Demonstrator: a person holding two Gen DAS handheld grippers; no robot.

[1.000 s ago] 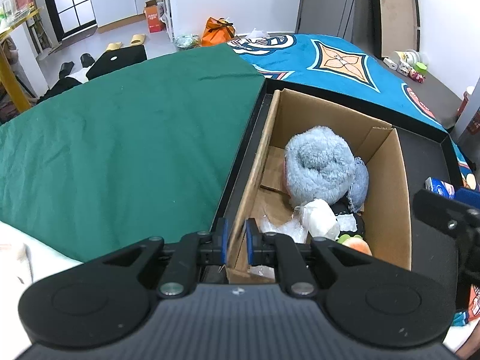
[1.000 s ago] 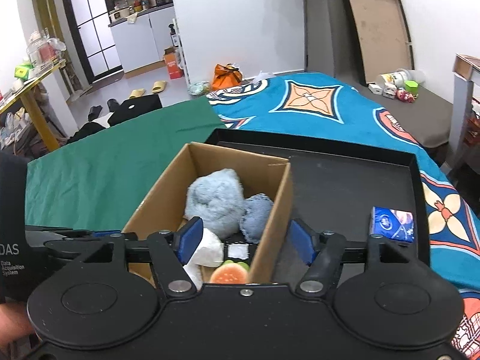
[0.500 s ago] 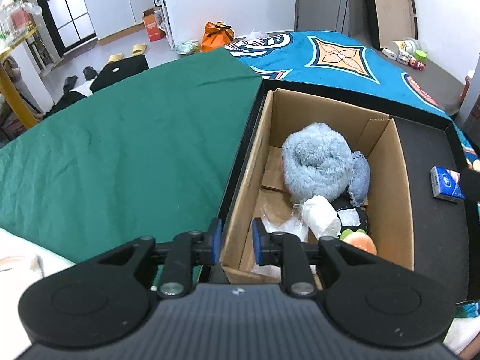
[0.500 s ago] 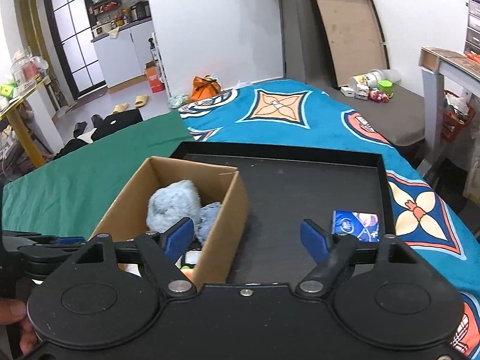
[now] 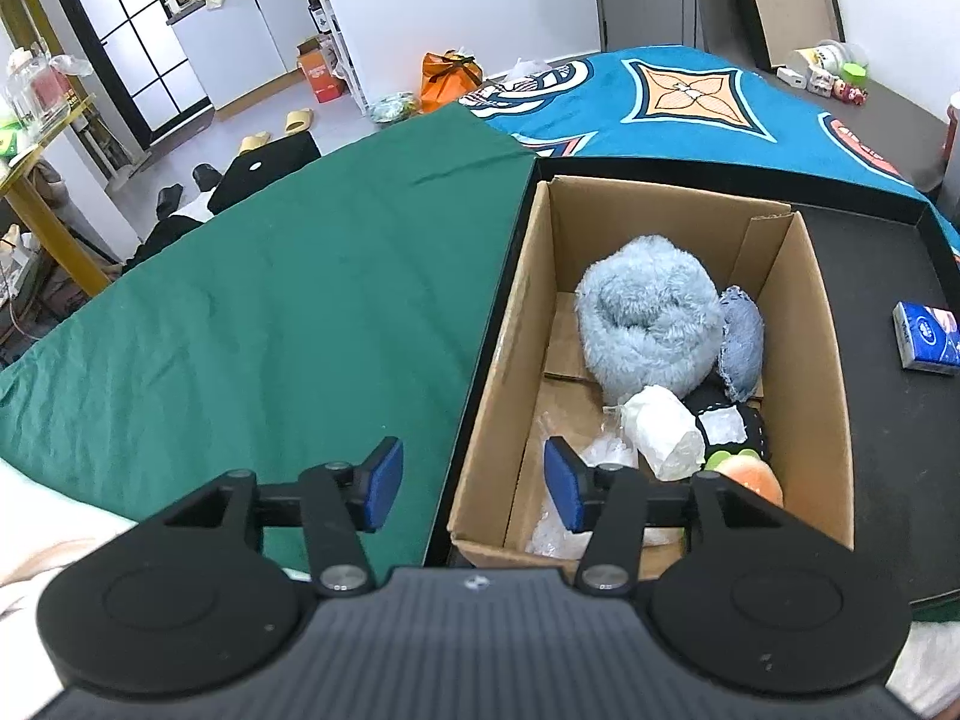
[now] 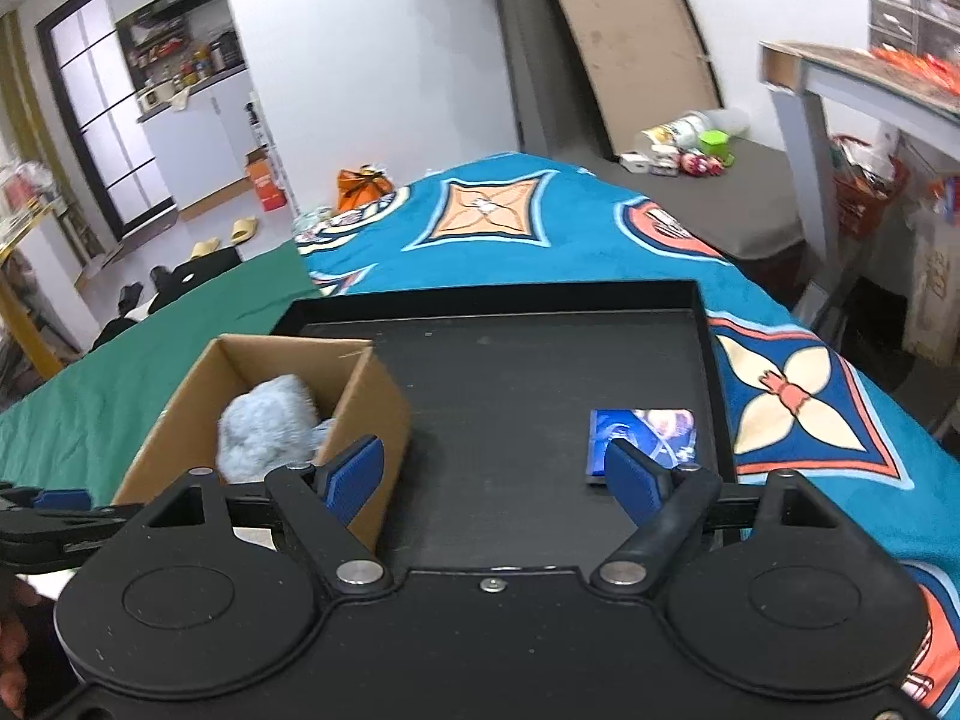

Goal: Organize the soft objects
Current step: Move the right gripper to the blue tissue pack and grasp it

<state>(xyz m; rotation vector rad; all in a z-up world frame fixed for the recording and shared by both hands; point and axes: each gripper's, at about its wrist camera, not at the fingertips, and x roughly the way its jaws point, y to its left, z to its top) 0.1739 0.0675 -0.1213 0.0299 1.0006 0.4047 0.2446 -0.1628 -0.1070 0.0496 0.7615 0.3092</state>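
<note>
Both hand-held grippers wide open, holding nothing: left (image 5: 468,483), right (image 6: 495,474). Risk: my right hand-held gripper's finger snags the tray rim (image 6: 711,360) reaching the tissue pack (image 6: 642,438).

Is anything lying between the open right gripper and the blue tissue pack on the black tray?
Nothing visible. The right gripper is open, and the blue tissue pack lies flat on the black tray just ahead of its right finger. The cardboard box sits off to the left, clear of that line.
</note>
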